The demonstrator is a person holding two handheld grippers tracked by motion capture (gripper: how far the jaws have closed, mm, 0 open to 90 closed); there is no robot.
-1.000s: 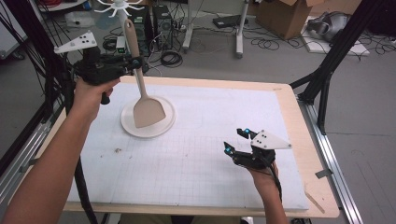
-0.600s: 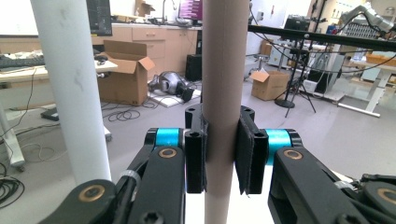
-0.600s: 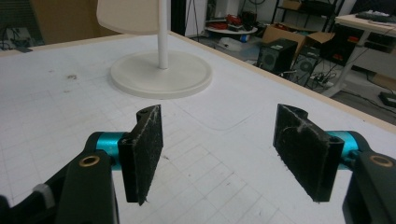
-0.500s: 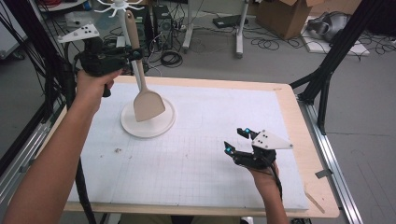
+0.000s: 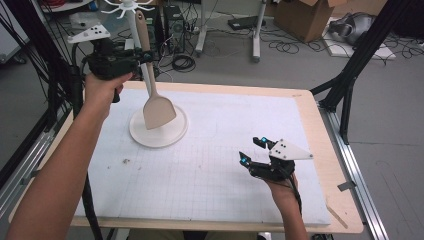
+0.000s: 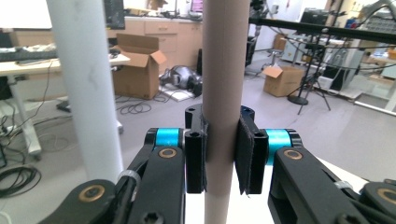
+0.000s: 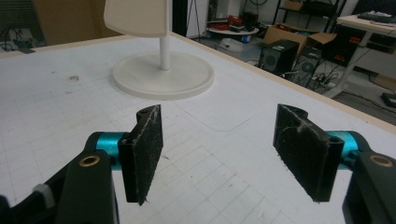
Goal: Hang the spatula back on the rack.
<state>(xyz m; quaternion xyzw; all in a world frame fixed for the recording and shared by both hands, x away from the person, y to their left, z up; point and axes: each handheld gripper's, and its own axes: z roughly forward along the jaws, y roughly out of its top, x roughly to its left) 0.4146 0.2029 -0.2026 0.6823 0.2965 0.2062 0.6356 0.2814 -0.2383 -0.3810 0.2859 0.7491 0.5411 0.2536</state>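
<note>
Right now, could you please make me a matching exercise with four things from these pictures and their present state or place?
Things:
1. spatula
2. left gripper
3. right gripper
4. white stand

States or places:
A. open, nothing between its pads, low over the mat
B. round base resting on the mat, a thin pole rising from it
C. shut on a beige handle
D. held upright, blade hanging just above the round base

Pairs: 1-D, 2-C, 3-A, 4-B
</note>
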